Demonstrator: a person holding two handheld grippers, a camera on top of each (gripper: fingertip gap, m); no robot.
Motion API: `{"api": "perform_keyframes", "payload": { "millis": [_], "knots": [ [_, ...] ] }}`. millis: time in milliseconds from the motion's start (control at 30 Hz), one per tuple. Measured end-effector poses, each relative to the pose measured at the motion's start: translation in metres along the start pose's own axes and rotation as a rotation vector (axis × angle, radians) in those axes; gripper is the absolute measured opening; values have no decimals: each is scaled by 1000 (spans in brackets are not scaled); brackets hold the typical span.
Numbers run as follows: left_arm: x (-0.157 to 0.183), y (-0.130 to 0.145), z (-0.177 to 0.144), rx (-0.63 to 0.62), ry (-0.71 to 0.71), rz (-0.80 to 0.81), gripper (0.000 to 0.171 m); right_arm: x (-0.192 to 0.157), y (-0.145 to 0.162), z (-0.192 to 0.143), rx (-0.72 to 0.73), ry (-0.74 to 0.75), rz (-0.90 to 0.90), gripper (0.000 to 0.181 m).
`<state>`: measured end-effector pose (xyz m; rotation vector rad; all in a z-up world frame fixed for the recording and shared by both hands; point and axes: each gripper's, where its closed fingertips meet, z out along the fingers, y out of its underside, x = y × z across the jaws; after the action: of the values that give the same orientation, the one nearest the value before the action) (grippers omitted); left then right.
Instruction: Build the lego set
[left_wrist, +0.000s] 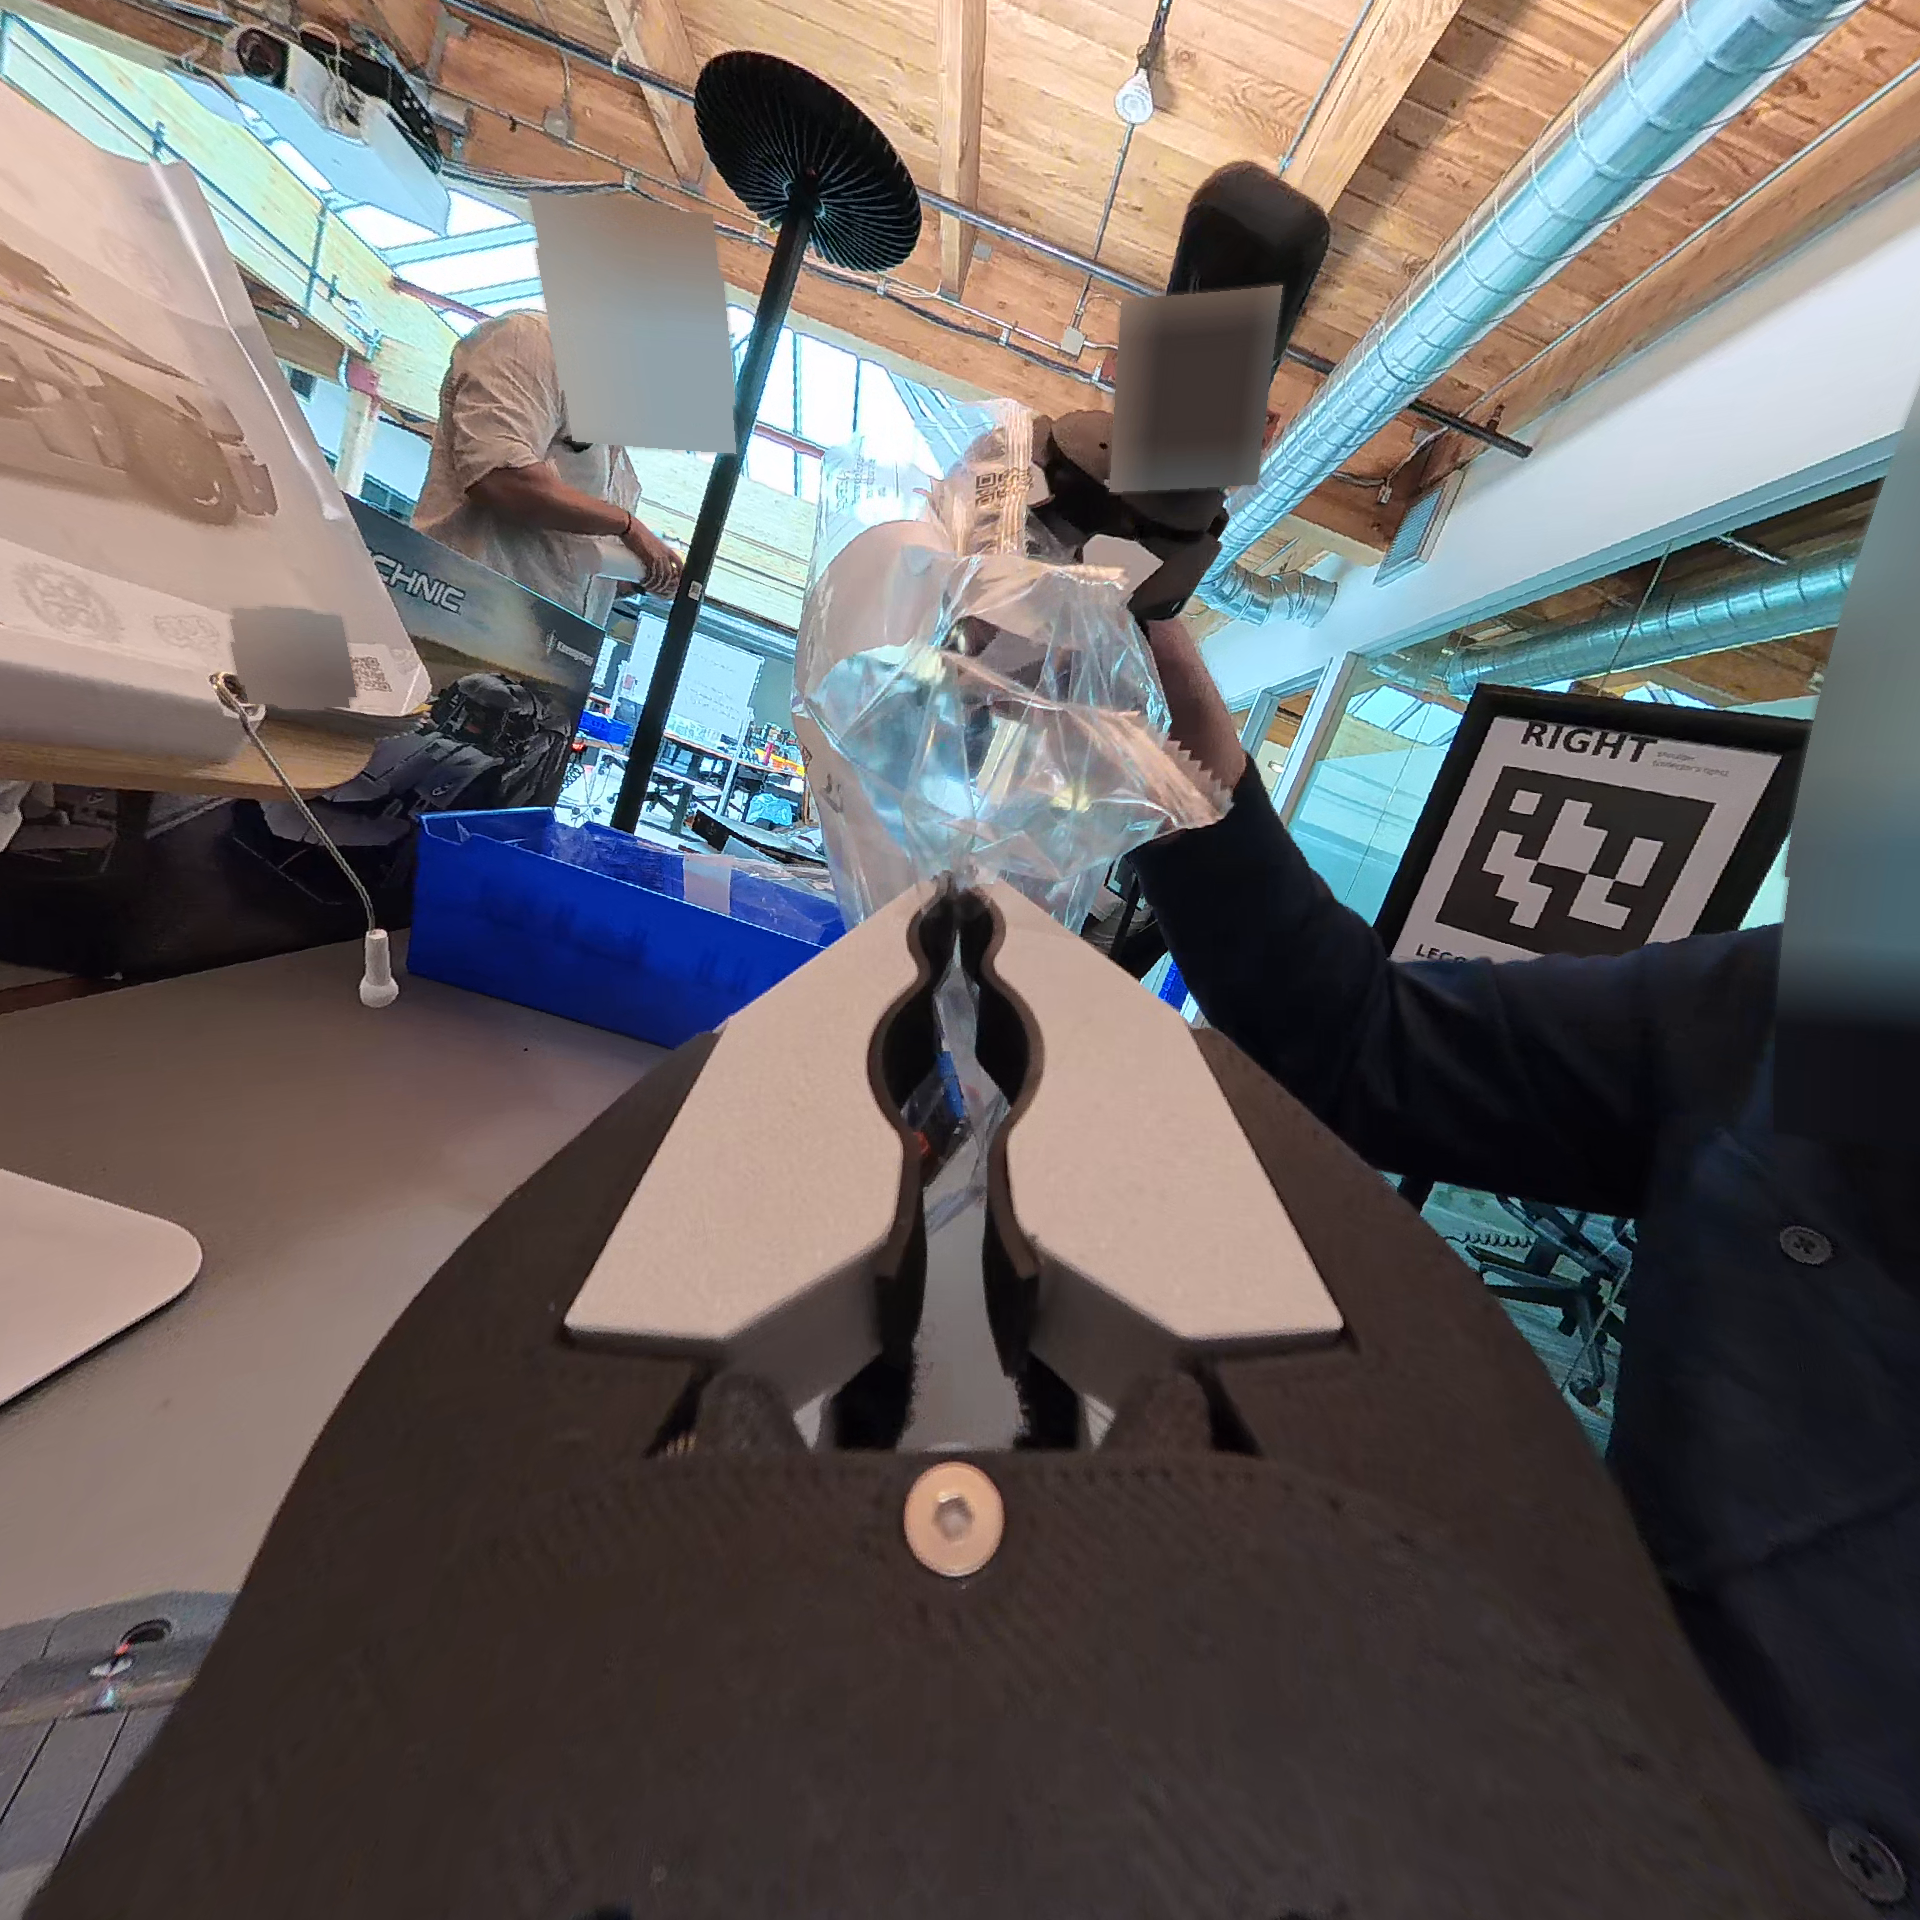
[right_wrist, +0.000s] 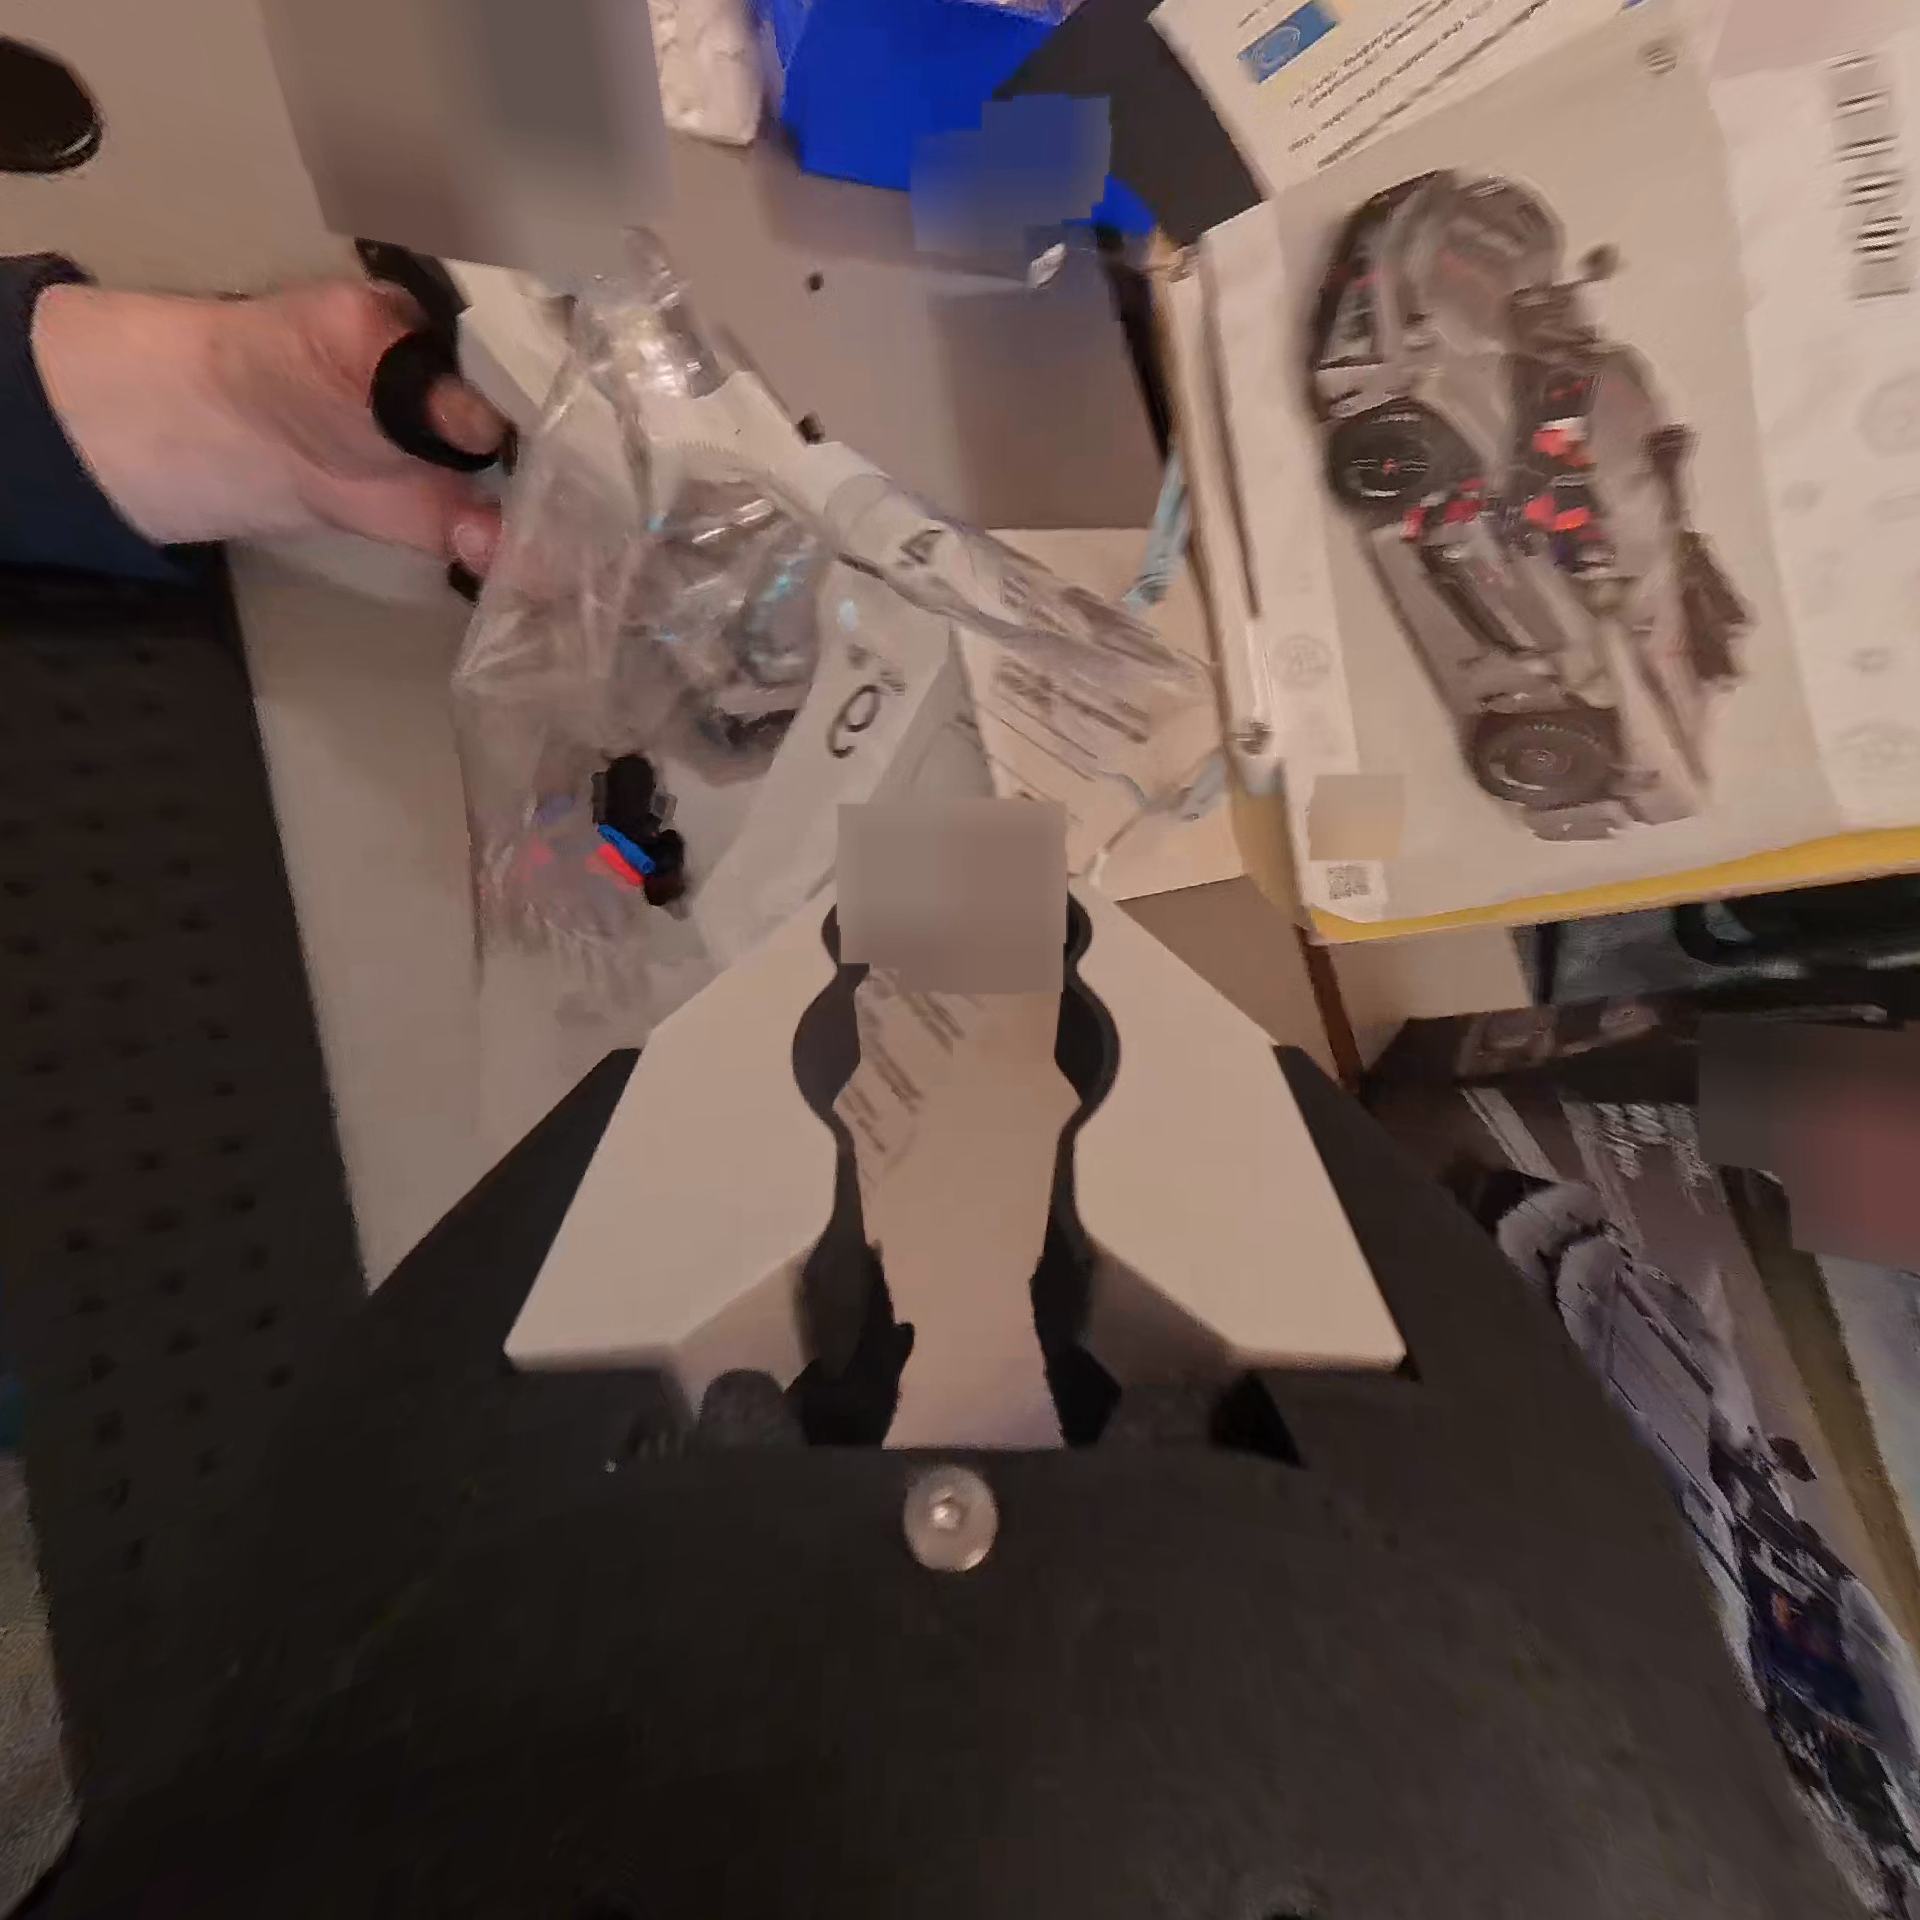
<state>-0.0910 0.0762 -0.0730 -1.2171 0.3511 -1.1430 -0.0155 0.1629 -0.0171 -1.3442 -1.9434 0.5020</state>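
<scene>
The left gripper (left_wrist: 954, 894) is squeezed tight on a clear plastic bag (left_wrist: 966, 717) in the middle of the left wrist view. The bag goes up from the fingertips. Its top end is held by the right gripper (left_wrist: 1127, 561), higher up and a bit to the right.

In the right wrist view the picture is blurry. The right gripper (right_wrist: 951, 914) has the bag (right_wrist: 665, 582) between its fingers, but a blurred patch hides the tips, so I cannot tell how tight they are. Small black, blue and red pieces (right_wrist: 632, 836) sit in the bottom of the bag, left of the middle.

A blue bin (left_wrist: 613, 914) stands on the grey table (left_wrist: 260, 1122), left of the middle. What is in it is hard to see. A booklet with a car picture (right_wrist: 1538, 520) is at the upper right.
</scene>
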Motion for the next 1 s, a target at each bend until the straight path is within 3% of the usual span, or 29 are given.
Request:
{"api": "perform_keyframes", "payload": {
  "millis": [100,167,333,467,733,1000],
  "knots": [
    [1,-2,0,4,4,4,0,19,15,-19,30,67,101,32],
    [1,-4,-1,14,4,4,0,23,59,-17,-93,68,166,29],
    [2,-7,-2,23,4,8,0,-10,181,35,-436,-54,230,27],
    [3,-6,-2,19,1,10,0,-42,242,79,-587,-155,277,28],
    [-1,-3,-2,7,-7,8,0,-41,267,102,-596,-141,313,22],
    [-2,-2,-2,3,-11,7,0,-44,262,107,-554,-167,319,9]
  ]
}}
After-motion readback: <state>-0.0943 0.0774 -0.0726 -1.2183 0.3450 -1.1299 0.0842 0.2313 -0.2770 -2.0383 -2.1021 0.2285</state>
